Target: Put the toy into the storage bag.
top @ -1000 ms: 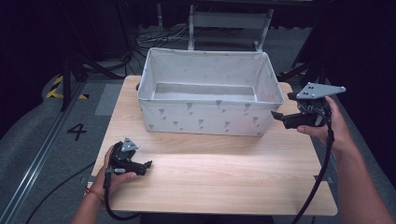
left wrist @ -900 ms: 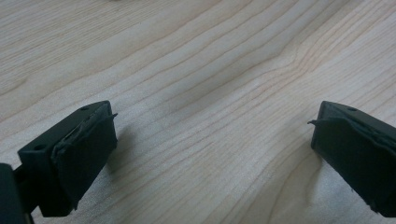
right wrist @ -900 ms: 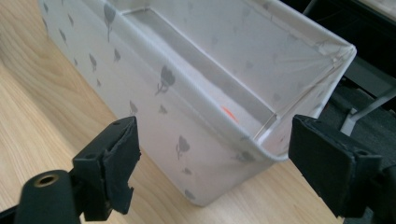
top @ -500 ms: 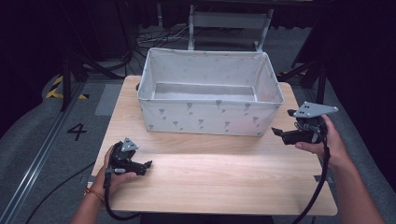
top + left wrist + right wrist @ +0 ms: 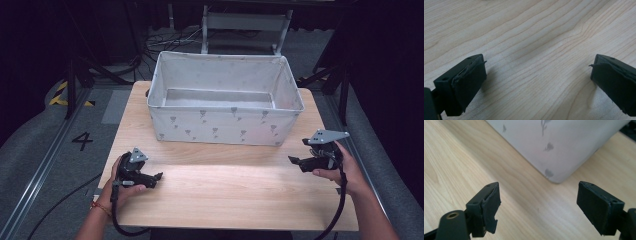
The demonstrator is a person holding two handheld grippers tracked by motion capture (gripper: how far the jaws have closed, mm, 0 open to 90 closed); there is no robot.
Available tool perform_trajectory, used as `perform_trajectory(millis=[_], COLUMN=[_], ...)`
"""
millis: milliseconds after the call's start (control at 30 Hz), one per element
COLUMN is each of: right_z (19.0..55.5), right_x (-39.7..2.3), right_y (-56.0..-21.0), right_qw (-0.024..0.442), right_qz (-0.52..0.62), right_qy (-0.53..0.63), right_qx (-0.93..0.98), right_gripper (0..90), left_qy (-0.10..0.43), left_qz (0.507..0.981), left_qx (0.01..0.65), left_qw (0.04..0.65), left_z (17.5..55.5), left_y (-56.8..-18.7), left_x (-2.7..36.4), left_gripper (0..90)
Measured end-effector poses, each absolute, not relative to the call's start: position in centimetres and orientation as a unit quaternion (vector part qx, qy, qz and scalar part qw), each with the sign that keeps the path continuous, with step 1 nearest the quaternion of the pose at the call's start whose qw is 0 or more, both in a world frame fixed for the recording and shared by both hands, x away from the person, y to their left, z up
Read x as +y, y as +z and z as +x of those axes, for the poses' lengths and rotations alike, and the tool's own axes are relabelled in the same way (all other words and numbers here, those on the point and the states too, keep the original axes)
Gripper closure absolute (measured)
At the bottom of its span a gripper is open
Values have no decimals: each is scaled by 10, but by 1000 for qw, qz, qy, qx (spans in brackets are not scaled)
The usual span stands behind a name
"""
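A white fabric box [image 5: 225, 125] with small grey prints stands open on the far half of the wooden table [image 5: 225, 192]; I see nothing inside it. At the front left my left gripper [image 5: 157, 176] rests low on the table, pointing right. Its jaws stand open over bare wood [image 5: 536, 75]. My right gripper [image 5: 292, 161] hovers near the table's right edge and points left, just in front of the box's near right corner [image 5: 554, 145]. Nothing lies between its open jaws [image 5: 537, 200].
A metal frame [image 5: 245, 22] stands behind the table, with cables on the floor around it. A floor mark "4" [image 5: 82, 141] and yellow-black tape [image 5: 60, 95] lie to the left. Bare wood spans the table's front half between the two grippers.
My right hand has come down from beside the box's upper right rim to just above the table in front of its corner. The left hand has stayed put.
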State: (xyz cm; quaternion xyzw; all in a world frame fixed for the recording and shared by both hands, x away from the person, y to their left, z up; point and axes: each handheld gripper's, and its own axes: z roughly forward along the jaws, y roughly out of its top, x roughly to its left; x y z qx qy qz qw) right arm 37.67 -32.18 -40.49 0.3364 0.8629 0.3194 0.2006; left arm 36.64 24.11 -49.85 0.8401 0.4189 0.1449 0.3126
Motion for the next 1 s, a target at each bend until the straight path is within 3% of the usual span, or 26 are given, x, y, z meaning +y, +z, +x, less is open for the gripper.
perform_trajectory(millis=[400, 1000], right_z=[363, 337], right_x=[-341, -370], right_y=[-449, -494], right_qw=[210, 178], right_qz=[356, 417], right_qy=[318, 349], right_qx=[853, 820], right_gripper=[199, 192], left_qy=[145, 146], left_qz=[840, 840], left_qx=[420, 419], left_qw=[312, 312], left_z=[366, 367], left_y=[-498, -498], left_x=[241, 241], left_gripper=[5, 5])
